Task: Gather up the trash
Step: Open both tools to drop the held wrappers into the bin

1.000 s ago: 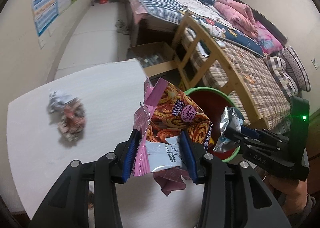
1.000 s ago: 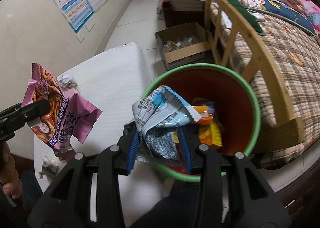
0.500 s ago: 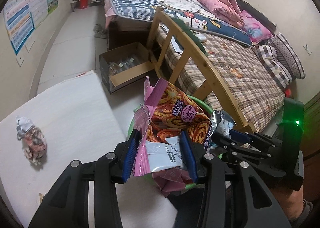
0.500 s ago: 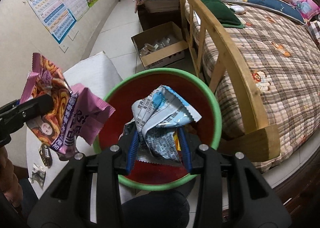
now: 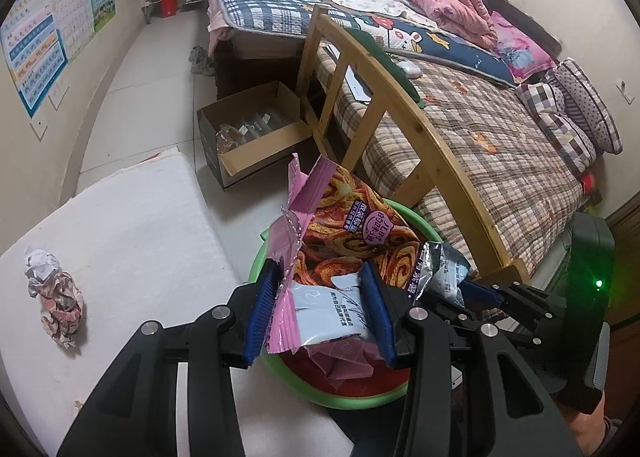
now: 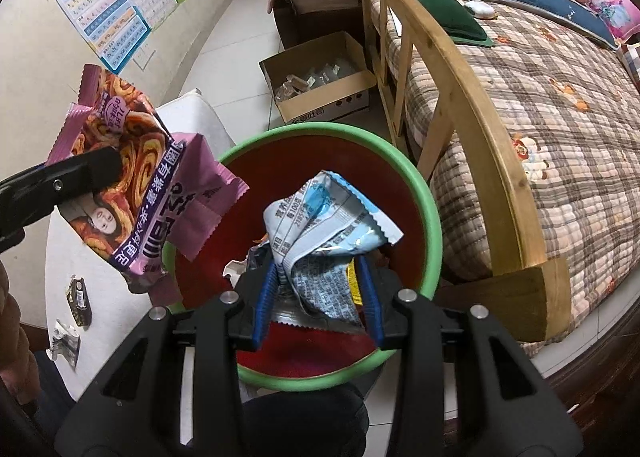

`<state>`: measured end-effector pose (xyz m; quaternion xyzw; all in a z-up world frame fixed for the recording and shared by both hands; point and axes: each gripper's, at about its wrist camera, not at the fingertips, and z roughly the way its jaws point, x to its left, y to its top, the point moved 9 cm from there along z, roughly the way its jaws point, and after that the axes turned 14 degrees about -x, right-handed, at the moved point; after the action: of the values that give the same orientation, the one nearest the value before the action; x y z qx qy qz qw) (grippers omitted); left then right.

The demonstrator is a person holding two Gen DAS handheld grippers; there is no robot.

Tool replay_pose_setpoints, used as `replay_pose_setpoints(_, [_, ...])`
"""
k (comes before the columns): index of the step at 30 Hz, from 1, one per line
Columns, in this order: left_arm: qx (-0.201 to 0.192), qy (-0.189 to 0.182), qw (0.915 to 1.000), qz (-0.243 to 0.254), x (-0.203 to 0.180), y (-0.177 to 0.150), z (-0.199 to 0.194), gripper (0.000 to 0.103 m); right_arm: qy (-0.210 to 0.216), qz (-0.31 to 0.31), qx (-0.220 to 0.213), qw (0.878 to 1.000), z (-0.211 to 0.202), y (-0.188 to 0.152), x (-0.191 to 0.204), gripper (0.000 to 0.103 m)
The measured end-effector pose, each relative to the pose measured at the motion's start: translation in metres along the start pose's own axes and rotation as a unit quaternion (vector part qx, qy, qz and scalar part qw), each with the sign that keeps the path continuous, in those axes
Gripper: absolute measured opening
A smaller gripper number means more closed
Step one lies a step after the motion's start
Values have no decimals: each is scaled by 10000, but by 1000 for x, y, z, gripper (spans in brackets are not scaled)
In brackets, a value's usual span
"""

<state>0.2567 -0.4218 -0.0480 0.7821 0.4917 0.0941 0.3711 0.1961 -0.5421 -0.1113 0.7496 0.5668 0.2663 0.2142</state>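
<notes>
Pink snack bag [image 5: 344, 241], long axis running away from the camera with its torn top at the far end, clamped in the left gripper [image 5: 320, 313] over the near left rim of the green-rimmed bin [image 6: 434, 225]. Crumpled blue-and-white wrapper [image 6: 324, 233], pinched in the right gripper [image 6: 320, 297], hangs above the bin's red interior. Crumpled wrapper [image 5: 56, 297] lies on the white table [image 5: 140, 241], left. Cardboard box [image 6: 320, 85] and bed [image 6: 540, 117] stand beyond.

The bin [image 6: 434, 213] mouth lies open below both wrappers; the bed frame [image 6: 460, 105] crowds its right rim.
</notes>
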Motion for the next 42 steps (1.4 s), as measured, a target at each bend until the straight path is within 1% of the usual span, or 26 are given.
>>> replay_pose_setpoints(12, [16,-86,9999,-74,-6,-3,10,44,-77,-57,12,10000,1,2,1,38])
replay_pose_setpoints(14, [41,-92,9999,-88,-5,-3,10,56,-135,-73,18,9999,1,1,0,49])
replay_pose_setpoints(15, [17,-77,9999,-96,-4,-2,9,69,-163,-72,19,9998,1,1,-1,59])
replay_pose_setpoints(16, [-26,-67,9999,-108,-4,0,8,78,-182,-76,1,9998,0,1,-2,66])
replay_pose_setpoints(18, [-68,-62,9998,-157,-2,1,5,86,-208,-95,-8,9997,0,1,-2,72])
replay_pose_setpoints(20, [-85,-69,9997,-201,0,2,4,86,-198,-103,-2,9998,-1,0,-2,74])
replay_pose_setpoints(22, [-107,-19,9997,-239,4,3,1,90,-207,-118,0,9997,-1,0,-1,77])
replay_pose_setpoints(27, [-205,98,9993,-308,17,5,-10,95,-204,-105,-24,9997,-4,0,1,81])
replay_pose_setpoints(29, [-218,155,9991,-318,24,5,-14,95,-199,-104,-35,9997,-6,0,3,82])
replay_pose_setpoints(32, [-178,206,9989,-377,35,2,-22,95,-191,-123,-70,9997,-10,0,10,88])
replay_pose_setpoints(36, [-217,297,9983,-442,54,-6,-40,95,-116,-214,-124,9996,-16,1,26,91])
replay_pose_setpoints(42, [-320,492,9962,-637,91,-21,-73,95,75,-411,-150,9990,-21,-1,62,92])
